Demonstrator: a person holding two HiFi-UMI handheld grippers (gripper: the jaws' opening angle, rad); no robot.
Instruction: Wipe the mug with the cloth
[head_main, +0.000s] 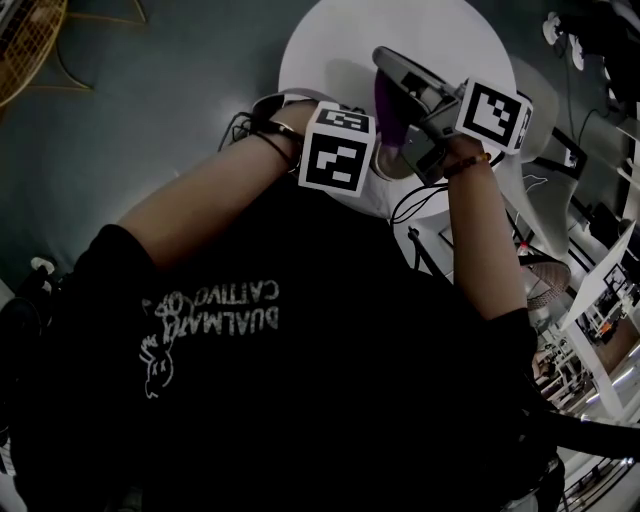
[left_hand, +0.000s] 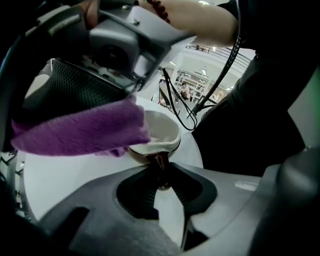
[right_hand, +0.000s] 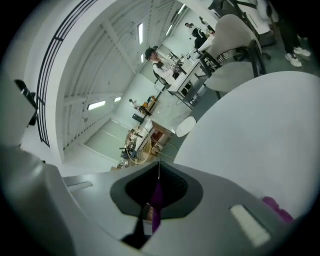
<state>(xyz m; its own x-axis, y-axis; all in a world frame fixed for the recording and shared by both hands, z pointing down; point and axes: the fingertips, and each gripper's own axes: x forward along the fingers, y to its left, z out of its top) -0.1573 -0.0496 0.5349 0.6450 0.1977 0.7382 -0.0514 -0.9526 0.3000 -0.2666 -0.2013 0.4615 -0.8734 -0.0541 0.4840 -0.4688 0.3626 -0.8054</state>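
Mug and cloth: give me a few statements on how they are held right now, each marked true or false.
1. The left tongs grip the mug by its handle. True.
2. The right tongs are empty. False: they pinch the cloth.
3. The cloth is green. False: it is purple.
4. The cloth overlaps the mug's rim. True.
5. The table is black. False: it is white.

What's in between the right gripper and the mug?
The purple cloth, pinched in the right gripper, drapes onto the mug; the left gripper view shows it.
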